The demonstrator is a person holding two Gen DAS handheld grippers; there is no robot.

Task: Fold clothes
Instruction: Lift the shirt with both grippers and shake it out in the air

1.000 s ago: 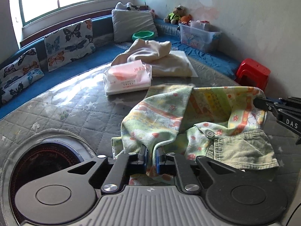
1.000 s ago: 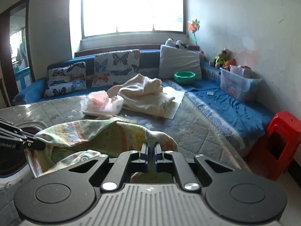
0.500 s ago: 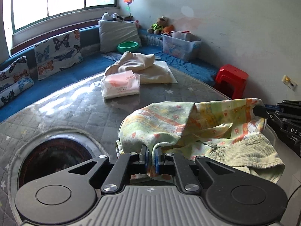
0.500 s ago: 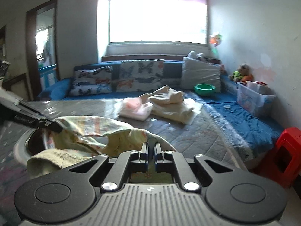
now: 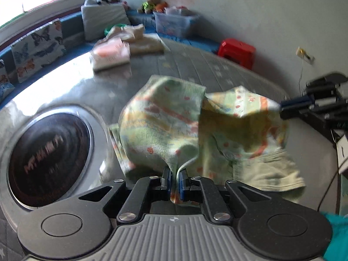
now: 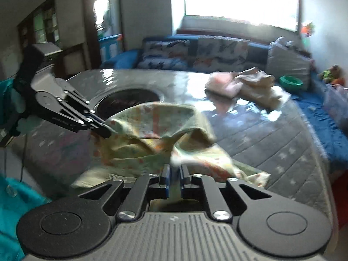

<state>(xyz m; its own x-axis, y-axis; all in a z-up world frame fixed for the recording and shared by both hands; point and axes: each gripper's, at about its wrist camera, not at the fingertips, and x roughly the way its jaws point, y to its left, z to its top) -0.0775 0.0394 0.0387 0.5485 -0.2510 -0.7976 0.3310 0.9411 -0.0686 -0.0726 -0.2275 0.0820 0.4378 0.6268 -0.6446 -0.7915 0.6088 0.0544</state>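
One patterned garment [image 5: 174, 126], green and yellow with orange marks, hanging at frame centre above the grey quilted mat [image 5: 217, 69], stretched between two grippers. Left gripper [image 5: 174, 181], bottom centre of its own view, pinched narrow on a gathered fold of the cloth. Right gripper [image 6: 174, 175], jaws opening, cloth edge between them, contact blurred. One dark round opening [image 5: 47, 158] in the mat at lower left. Further back, one pink-and-white pack [image 5: 111, 54] beside one cream heap [image 5: 134, 37]. One red stool [image 5: 237, 51] and one clear bin [image 5: 174, 24] at upper right; one green bowl [image 6: 291, 82].
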